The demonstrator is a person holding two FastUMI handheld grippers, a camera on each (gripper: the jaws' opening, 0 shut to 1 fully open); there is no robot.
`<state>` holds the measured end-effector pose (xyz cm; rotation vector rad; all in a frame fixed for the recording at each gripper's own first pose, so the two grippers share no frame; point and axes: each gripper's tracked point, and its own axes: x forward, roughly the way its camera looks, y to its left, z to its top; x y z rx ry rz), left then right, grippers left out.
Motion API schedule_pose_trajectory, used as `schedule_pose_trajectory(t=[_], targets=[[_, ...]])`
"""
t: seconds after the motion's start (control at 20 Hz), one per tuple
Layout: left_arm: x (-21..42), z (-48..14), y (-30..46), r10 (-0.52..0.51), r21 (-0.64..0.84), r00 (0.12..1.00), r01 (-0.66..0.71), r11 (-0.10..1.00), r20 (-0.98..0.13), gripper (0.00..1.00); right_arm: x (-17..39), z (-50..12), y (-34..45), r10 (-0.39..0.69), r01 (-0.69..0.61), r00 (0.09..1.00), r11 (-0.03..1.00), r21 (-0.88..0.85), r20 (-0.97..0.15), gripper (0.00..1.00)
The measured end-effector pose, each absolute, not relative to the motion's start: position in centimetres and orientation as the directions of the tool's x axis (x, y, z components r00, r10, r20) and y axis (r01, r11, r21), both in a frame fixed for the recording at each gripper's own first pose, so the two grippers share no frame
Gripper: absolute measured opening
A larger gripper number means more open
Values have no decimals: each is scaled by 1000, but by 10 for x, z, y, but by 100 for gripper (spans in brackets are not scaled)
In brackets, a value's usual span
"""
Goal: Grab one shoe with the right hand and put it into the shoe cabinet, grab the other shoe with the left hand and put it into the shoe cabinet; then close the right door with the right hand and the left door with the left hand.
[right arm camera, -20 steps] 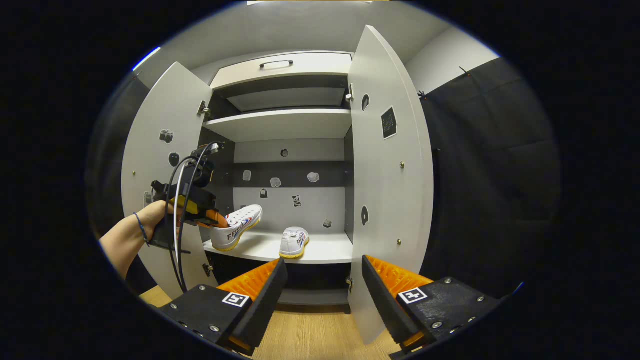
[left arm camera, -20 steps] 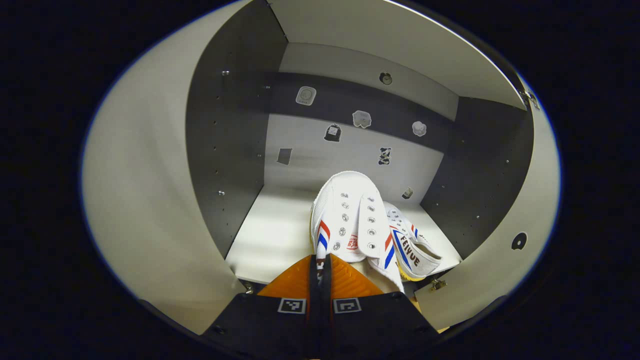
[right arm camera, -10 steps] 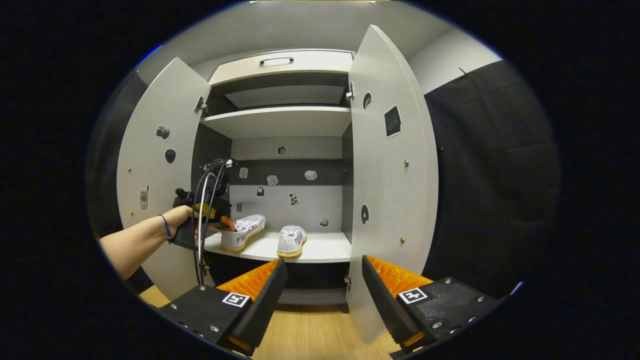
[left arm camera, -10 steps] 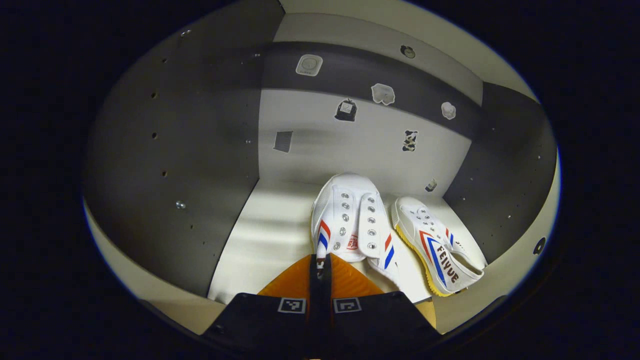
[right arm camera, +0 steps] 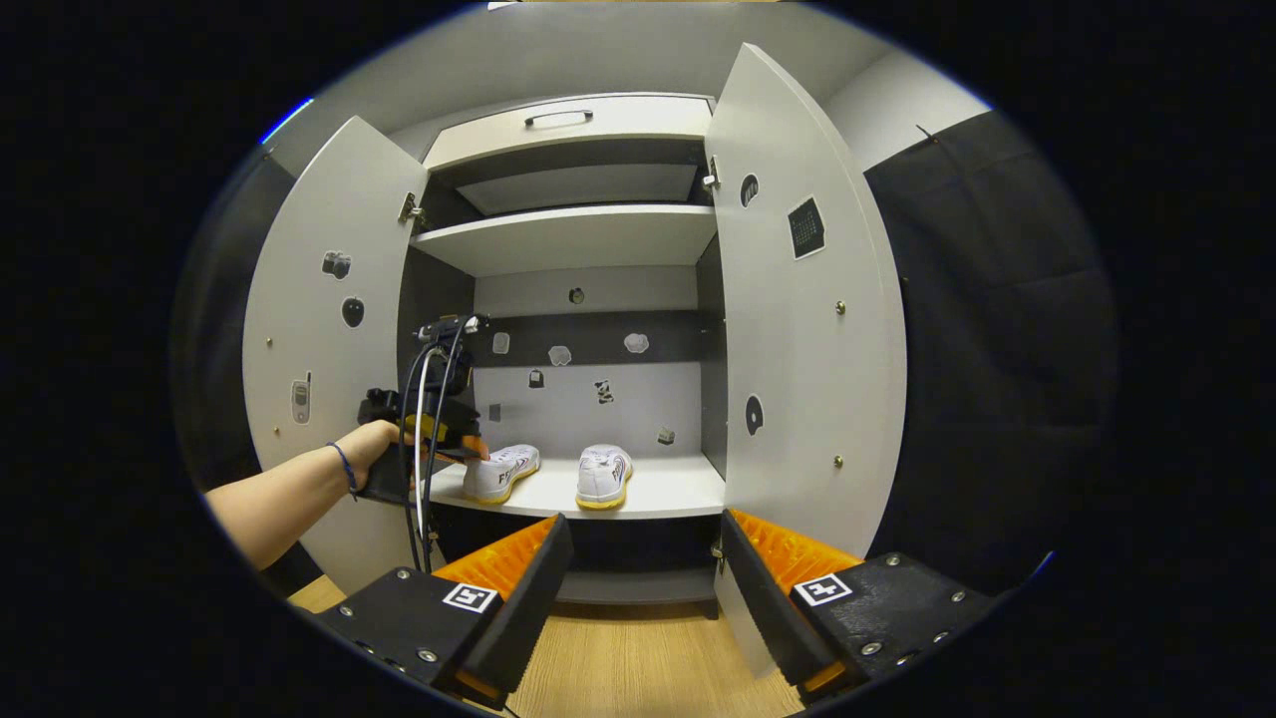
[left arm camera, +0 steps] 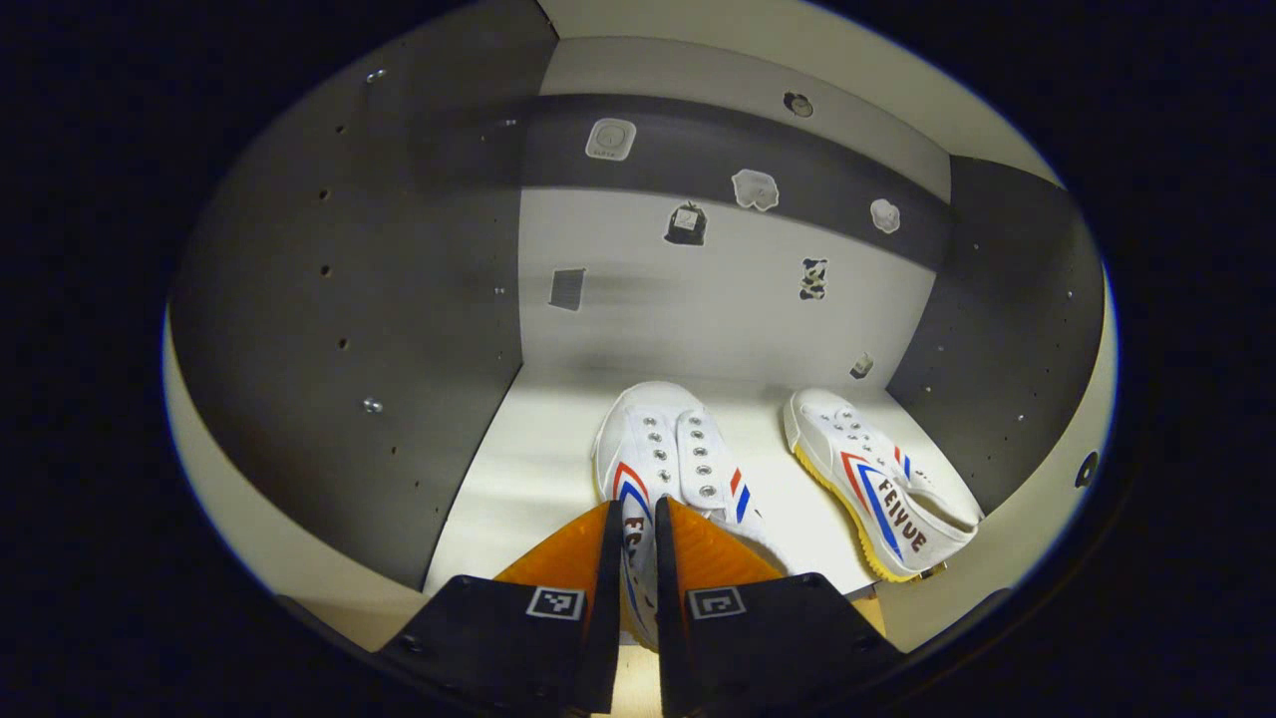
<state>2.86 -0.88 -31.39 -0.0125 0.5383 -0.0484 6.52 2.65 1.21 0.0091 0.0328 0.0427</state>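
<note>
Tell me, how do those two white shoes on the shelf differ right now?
The left shoe has the left gripper at its heel, fingers parted a little around the heel edge; the right shoe lies free. The left shoe points straight at the back wall; the right shoe is angled and shows its lettered side. Both are white with red and blue stripes, resting on the same shelf.

Two shoes (right arm camera: 553, 475) rest on the cabinet shelf (right arm camera: 658, 495) (both doors open).
</note>
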Motion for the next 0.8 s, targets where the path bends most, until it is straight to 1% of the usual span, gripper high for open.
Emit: schedule_pose_trajectory(t=[0.05,0.1,0.15,0.2,0.25,0.3,0.4,0.45,0.5,0.55,0.6,0.65,0.7,0.75,0.8], targets=[[23,-302,-10,-54,-20,874,51,999,-484,27,63,13,27,45,-45,999,999,14,-30,92],[14,-289,-13,-60,-14,890,60,998,-452,31,62,14,26,47,-46,999,999,19,-28,92],[5,-274,-16,-64,-5,905,68,998,-421,43,61,15,25,50,-50,998,998,23,-27,92],[-6,-260,-19,-72,2,919,79,997,-388,49,58,17,24,54,-54,998,998,25,-26,92],[-17,-247,-22,-81,8,930,90,996,-359,48,55,18,22,56,-56,998,998,24,-24,92],[-30,-235,-23,-86,16,939,97,995,-332,55,52,19,20,59,-58,998,998,22,-23,92],[-56,-211,-25,-87,30,958,99,995,-275,54,43,22,15,63,-63,998,998,22,-17,92],[-69,-199,-26,-88,37,965,100,994,-246,67,38,23,12,62,-61,998,998,23,-15,92],[-81,-189,-26,-90,50,970,104,993,-225,77,34,23,7,58,-58,998,998,23,-15,92],[-97,-182,-28,-91,62,974,106,992,-207,82,30,24,2,55,-54,998,998,23,-16,92],[-110,-174,-27,-89,69,978,104,992,-188,87,27,24,-4,47,-47,999,999,22,-15,92],[-120,-166,-30,-98,67,981,110,992,-170,84,23,25,-11,37,-36,999,999,18,-14,93],[-131,-160,-32,-103,64,984,114,991,-148,87,19,25,-19,24,-24,1000,1000,13,-11,92],[-142,-155,-33,-105,64,986,114,991,-129,92,15,26,-27,7,-7,1000,1000,10,-7,92],[-152,-152,-32,-103,65,988,111,992,-114,94,11,26,-35,-9,9,1000,1000,9,-6,93]])
